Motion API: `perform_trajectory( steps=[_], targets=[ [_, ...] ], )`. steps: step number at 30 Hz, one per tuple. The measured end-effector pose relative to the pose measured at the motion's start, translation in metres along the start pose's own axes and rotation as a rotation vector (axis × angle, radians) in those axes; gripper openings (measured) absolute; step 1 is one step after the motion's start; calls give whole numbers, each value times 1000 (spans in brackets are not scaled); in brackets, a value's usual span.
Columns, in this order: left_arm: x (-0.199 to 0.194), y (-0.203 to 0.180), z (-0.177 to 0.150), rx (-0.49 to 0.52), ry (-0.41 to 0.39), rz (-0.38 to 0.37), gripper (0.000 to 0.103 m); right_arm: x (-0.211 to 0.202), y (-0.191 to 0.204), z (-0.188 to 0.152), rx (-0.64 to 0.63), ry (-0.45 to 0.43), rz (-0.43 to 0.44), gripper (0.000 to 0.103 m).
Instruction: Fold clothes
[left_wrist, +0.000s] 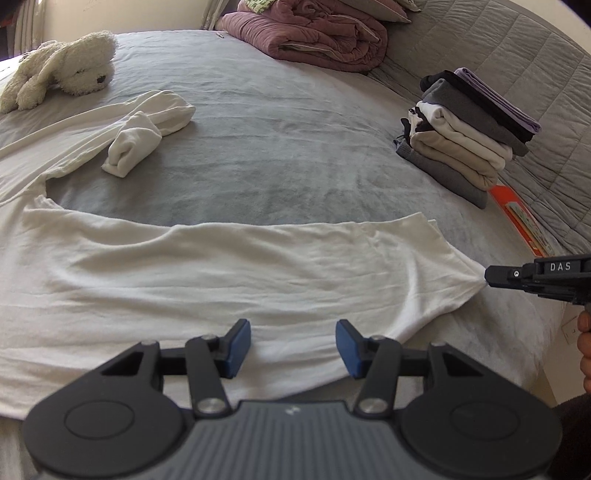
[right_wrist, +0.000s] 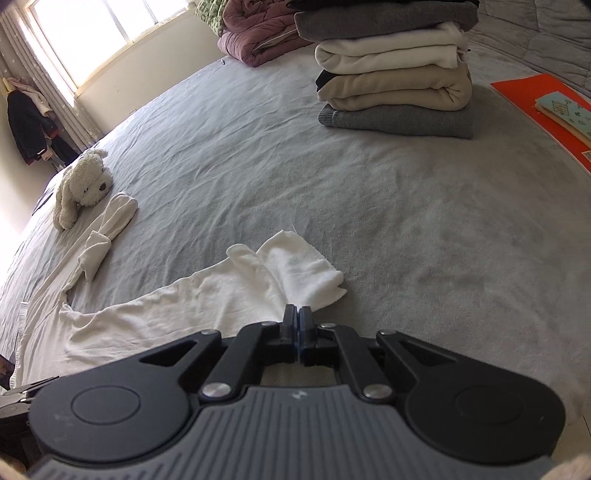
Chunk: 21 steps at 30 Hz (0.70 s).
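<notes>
A white long-sleeved shirt (left_wrist: 221, 273) lies spread on the grey bed sheet, its bunched sleeve (left_wrist: 147, 129) reaching toward the far left. My left gripper (left_wrist: 293, 345) hovers over the shirt's near edge, jaws apart, blue pads (left_wrist: 238, 347) clear of the cloth. My right gripper (right_wrist: 297, 319) is shut on the shirt's (right_wrist: 192, 306) right corner, and a flap of cloth (right_wrist: 306, 269) sticks out beyond the tips. In the left wrist view the right gripper (left_wrist: 487, 278) pulls that corner taut from the right.
A stack of folded clothes (left_wrist: 469, 136) (right_wrist: 395, 70) stands at the far right of the bed. An orange book (right_wrist: 535, 107) lies beside it. A white plush dog (left_wrist: 62, 66) (right_wrist: 83, 184) rests at the far left. A mauve quilt (left_wrist: 314, 33) is piled at the back.
</notes>
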<state>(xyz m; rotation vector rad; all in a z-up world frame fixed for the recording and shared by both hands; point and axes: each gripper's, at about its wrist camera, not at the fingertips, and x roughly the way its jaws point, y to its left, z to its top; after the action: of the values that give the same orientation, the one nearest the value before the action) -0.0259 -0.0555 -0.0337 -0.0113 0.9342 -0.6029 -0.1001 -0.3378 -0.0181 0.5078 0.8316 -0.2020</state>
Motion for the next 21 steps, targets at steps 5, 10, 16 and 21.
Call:
perform_trajectory(
  steps=[5, 10, 16, 21],
  targets=[
    [0, -7, 10, 31, -21, -5, 52, -3, -22, 2, 59, -20, -7, 18],
    [10, -24, 42, 52, -47, -64, 52, 3, -39, 5, 100, -47, 19, 37],
    [46, -72, 79, 191, -22, -107, 52, 15, -29, -3, -20, -63, 4, 37],
    [84, -119, 102, 371, 12, -145, 52, 22, -25, -9, -72, -80, -10, 37]
  ],
)
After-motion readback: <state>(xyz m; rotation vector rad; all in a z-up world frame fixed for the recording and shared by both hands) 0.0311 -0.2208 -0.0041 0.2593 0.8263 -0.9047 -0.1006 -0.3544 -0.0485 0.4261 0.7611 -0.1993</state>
